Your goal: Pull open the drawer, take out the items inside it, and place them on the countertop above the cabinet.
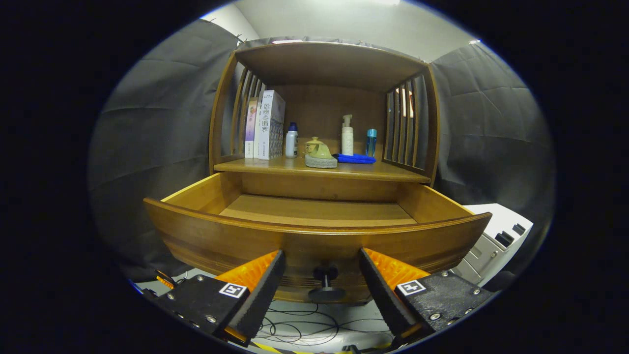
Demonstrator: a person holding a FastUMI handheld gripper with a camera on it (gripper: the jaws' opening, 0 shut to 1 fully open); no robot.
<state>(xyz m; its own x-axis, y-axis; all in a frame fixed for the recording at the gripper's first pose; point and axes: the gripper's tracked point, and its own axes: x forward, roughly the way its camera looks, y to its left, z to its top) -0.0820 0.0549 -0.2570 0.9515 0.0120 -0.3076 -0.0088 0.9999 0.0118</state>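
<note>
The wooden drawer (314, 236) of the cabinet stands pulled out toward me, and the part of its floor that I see is bare. Its dark knob (325, 275) sits on the front panel, between my fingers and not touched by them. My gripper (322, 265) is open, a finger on each side of the knob. On the countertop (275, 166) above the drawer sit a green teapot on a grey pad (319, 152), a blue cloth (355, 158), a white pump bottle (347, 135), a small blue bottle (371, 142) and a white bottle with a blue cap (291, 141).
Several books (265, 125) stand upright at the countertop's left end. Slatted side panels (405, 125) and a top board enclose the shelf space. A white box (496, 238) sits to the cabinet's right. Loose cables (304, 327) lie on the floor below the drawer.
</note>
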